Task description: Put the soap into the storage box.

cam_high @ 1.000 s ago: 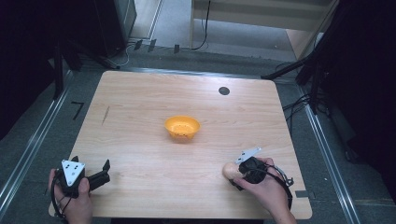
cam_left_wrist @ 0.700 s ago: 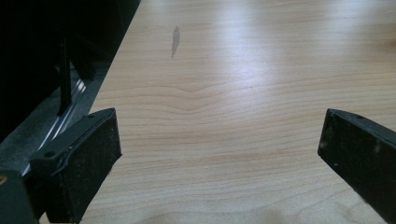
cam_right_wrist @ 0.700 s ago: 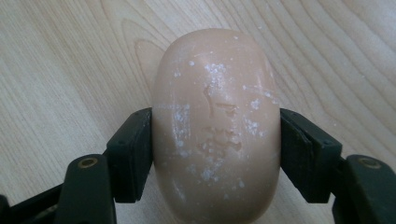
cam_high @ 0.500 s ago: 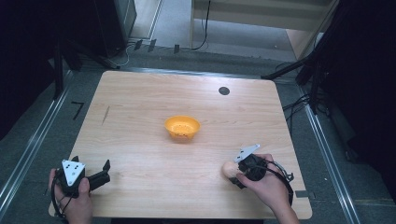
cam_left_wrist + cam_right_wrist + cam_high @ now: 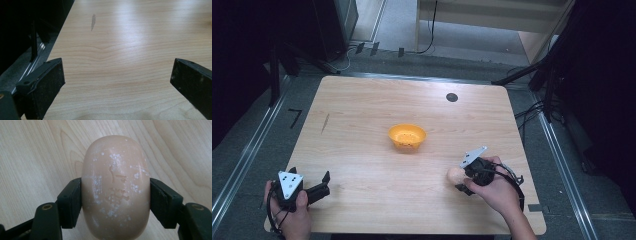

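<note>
Above the wooden table (image 5: 362, 125), the right gripper (image 5: 115, 195) clamps the soap (image 5: 115, 187).

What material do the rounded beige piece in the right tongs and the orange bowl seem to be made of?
The beige piece looks like a soap bar: matte, waxy, with a stamped mark and white powdery scuffs.

The orange bowl looks like plastic: an even bright colour and a thin rim. Its finish is too small to judge.
</note>
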`<state>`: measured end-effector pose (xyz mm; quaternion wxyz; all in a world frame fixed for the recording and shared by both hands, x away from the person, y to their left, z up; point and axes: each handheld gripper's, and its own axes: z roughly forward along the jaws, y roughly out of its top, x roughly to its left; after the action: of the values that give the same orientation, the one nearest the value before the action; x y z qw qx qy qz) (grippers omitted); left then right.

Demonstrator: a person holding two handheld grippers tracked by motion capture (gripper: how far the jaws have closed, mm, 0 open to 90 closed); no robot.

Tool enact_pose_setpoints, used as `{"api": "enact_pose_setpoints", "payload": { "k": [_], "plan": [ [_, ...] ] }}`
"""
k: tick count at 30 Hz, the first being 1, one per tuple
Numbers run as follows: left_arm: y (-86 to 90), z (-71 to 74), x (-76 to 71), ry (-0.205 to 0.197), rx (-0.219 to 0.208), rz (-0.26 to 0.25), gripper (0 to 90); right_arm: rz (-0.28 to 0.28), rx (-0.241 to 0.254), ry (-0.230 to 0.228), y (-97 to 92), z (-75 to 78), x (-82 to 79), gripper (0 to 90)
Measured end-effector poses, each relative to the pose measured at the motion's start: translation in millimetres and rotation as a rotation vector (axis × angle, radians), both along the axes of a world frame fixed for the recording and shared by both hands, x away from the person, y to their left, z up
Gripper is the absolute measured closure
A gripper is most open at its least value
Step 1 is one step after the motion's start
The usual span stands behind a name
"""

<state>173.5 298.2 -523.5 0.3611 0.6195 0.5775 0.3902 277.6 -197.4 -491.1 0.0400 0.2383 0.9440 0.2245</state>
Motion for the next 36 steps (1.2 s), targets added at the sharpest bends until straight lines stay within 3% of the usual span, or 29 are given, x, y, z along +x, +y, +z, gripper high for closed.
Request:
{"api": "enact_pose_setpoints", "payload": {
  "k": [17, 25, 36],
  "plan": [
    [0.3, 0.1, 0.0, 0.001, -0.004, 0.001, 0.0, 0.054, -0.015, -0.024, 15.4, 13.2, 18.5, 33.8],
    [0.1, 0.1, 0.4, 0.002, -0.005, 0.003, 0.0, 0.079, -0.024, -0.024, 22.9, 11.5, 27.1, 33.8],
    [-0.1, 0.0, 0.4, 0.001, -0.003, -0.004, 0.0, 0.121, -0.026, -0.039, 38.9, 26.6, 41.0, 33.8]
  ]
}}
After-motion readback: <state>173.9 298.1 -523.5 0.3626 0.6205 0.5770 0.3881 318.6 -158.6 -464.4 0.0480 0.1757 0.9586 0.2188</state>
